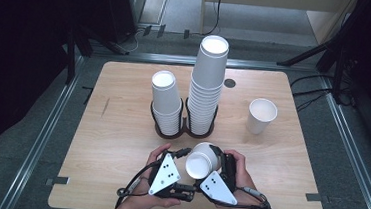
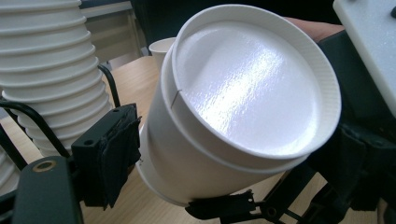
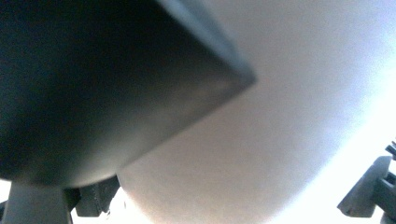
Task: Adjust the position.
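Wooden table [image 1: 121, 129]: nested cups [image 1: 203, 159] in right claw [image 1: 214, 159].

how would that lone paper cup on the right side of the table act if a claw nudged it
The lone paper cup looks empty and thin-walled, so it is probably very light and would slide or tip rather than resist. It stands upright on its narrow base with the wider mouth up, so a high push likely topples it. Once down, its tapered side would likely roll in a curve.

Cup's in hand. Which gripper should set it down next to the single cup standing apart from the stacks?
Right, I'd judge. The right gripper is already shut on the paper cup and sits on the table side nearer the single cup. The left gripper is beside the cup, its grip unclear.
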### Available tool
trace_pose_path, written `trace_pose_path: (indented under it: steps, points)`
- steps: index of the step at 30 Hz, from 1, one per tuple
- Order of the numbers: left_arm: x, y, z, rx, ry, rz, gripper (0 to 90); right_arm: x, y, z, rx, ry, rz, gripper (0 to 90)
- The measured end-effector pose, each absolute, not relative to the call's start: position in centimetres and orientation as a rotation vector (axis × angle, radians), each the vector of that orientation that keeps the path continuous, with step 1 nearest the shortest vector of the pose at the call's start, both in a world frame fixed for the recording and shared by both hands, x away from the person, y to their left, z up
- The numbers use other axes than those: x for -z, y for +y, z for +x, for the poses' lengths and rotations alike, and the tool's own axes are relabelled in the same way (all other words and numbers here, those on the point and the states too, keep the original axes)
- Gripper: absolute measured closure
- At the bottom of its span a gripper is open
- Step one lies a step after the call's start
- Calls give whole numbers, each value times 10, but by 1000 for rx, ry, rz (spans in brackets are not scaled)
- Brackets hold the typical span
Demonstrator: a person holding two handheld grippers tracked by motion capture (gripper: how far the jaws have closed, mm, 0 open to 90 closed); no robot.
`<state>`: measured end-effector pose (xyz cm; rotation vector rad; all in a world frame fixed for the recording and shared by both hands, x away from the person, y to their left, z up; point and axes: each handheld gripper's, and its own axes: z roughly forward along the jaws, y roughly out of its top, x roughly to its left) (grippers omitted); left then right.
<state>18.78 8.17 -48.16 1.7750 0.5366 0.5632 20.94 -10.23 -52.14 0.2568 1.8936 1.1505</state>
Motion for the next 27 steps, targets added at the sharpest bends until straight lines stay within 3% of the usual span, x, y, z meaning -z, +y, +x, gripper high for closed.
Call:
trace_pose_path:
  steps: [27]
  points:
    - [475, 90, 184, -562, 493, 1730, 202, 517, -105, 204, -1256, 1979, 245, 131]
